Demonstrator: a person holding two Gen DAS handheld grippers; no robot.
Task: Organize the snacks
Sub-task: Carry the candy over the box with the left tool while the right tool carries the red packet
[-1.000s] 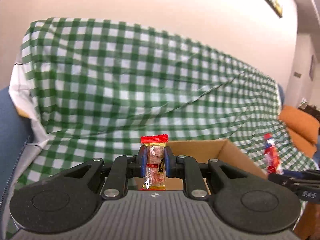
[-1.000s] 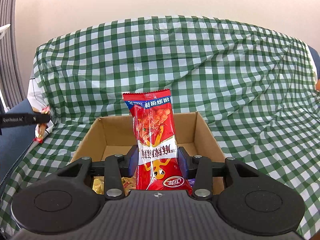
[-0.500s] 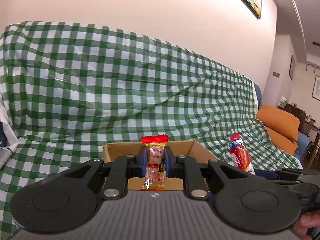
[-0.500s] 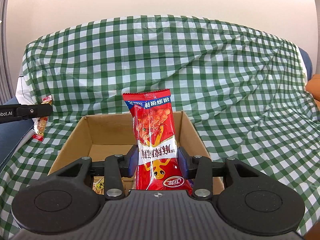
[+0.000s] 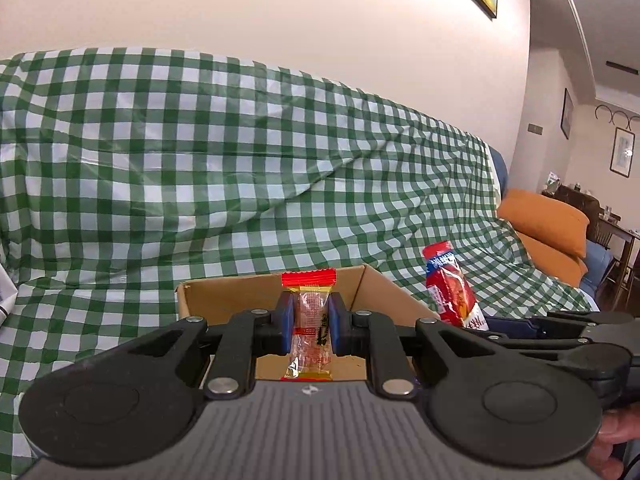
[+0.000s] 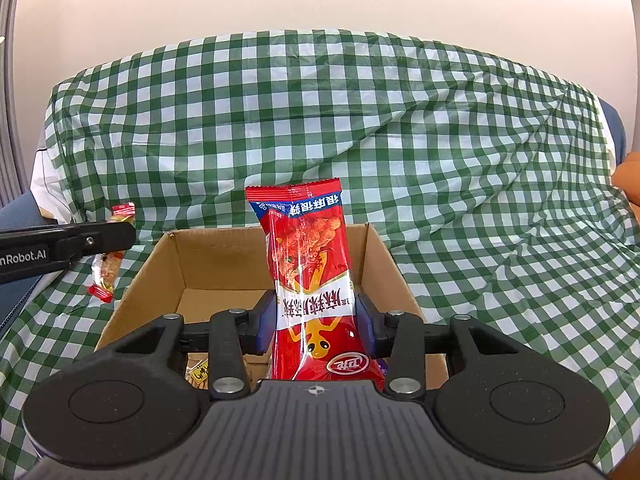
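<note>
Both pairs of fingers are clamped on snacks: left gripper [image 5: 311, 326] pinches a small clear candy packet [image 5: 310, 330] mid-body, upright; right gripper [image 6: 316, 322] squeezes a tall red snack bag [image 6: 310, 276] around its lower half. Each is held on end, likely so it drops in cleanly. Cardboard box [image 6: 200, 256] sits open on the green checked cloth [image 6: 400, 120], right bag over it, candy just off its left rim. A few packets are already inside.
</note>
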